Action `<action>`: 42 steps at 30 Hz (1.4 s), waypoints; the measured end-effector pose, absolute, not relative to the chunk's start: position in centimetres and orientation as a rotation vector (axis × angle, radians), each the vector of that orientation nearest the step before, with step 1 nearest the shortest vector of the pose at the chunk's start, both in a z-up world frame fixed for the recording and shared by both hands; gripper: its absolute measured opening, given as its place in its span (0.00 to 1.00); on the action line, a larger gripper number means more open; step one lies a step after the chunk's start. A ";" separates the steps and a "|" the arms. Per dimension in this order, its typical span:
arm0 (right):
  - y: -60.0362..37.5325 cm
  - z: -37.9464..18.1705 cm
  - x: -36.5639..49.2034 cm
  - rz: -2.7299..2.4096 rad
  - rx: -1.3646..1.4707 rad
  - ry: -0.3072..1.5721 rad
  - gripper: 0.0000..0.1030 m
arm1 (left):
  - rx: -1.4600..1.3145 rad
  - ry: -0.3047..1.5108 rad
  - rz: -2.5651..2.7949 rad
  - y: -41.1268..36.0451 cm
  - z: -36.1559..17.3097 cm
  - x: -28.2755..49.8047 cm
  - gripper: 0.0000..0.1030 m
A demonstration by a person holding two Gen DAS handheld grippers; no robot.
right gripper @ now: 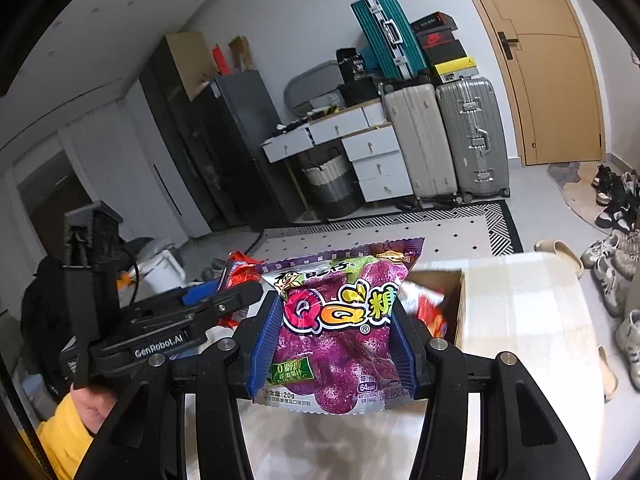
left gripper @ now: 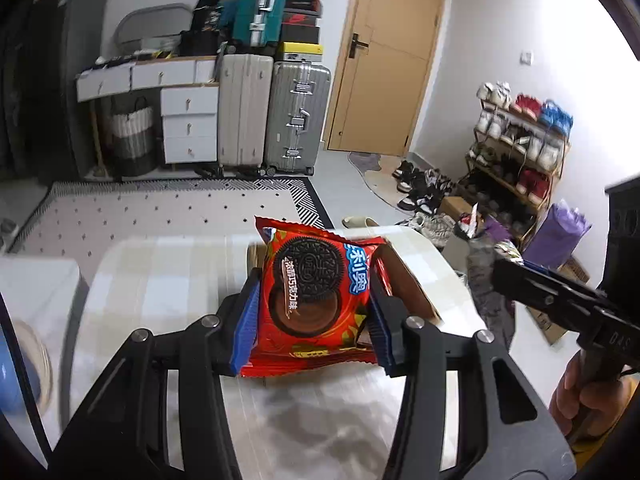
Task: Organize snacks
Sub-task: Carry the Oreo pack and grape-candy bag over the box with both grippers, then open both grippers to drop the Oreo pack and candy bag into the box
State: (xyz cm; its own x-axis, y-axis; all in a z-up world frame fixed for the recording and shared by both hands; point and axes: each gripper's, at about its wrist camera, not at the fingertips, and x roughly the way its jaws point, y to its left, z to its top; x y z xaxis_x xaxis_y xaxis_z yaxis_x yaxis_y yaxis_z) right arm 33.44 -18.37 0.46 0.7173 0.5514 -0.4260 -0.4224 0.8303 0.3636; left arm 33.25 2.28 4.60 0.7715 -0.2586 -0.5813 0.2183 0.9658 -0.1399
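Left gripper (left gripper: 312, 312): jaws closed snugly on a red Oreo packet (left gripper: 310, 300), pads pressing both side edges, packet held above the pale table (left gripper: 160, 280). Right gripper (right gripper: 332, 344): jaws clamped likewise on a purple QQ candy packet (right gripper: 336, 332). Open cardboard box (right gripper: 440, 292) at two o'clock from that packet, snack wrappers inside.

Pale checked table (right gripper: 520, 320), open cardboard box (right gripper: 434, 284) resting on it
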 end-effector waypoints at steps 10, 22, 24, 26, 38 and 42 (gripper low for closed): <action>-16.0 -4.2 43.7 0.466 0.160 0.695 0.49 | -0.116 0.740 -0.326 -0.3 1.4 47.5 0.43; -13.4 -7.9 45.2 0.405 -0.116 0.697 0.50 | -0.070 0.781 -0.307 -1.4 -4.7 52.0 0.43; -13.1 -8.3 45.1 0.401 -0.135 0.694 0.51 | -0.068 0.789 -0.309 -1.8 -5.4 51.7 0.43; -13.1 -8.5 45.0 0.401 -0.145 0.702 0.54 | -0.064 0.800 -0.313 -2.2 -5.9 51.5 0.43; -15.4 -7.5 44.2 0.369 -0.065 0.674 0.73 | -0.040 0.849 -0.331 -2.7 -8.0 50.7 0.43; -16.8 -6.7 43.4 0.368 0.002 0.633 0.81 | -0.020 0.873 -0.342 -3.0 -9.0 49.7 0.43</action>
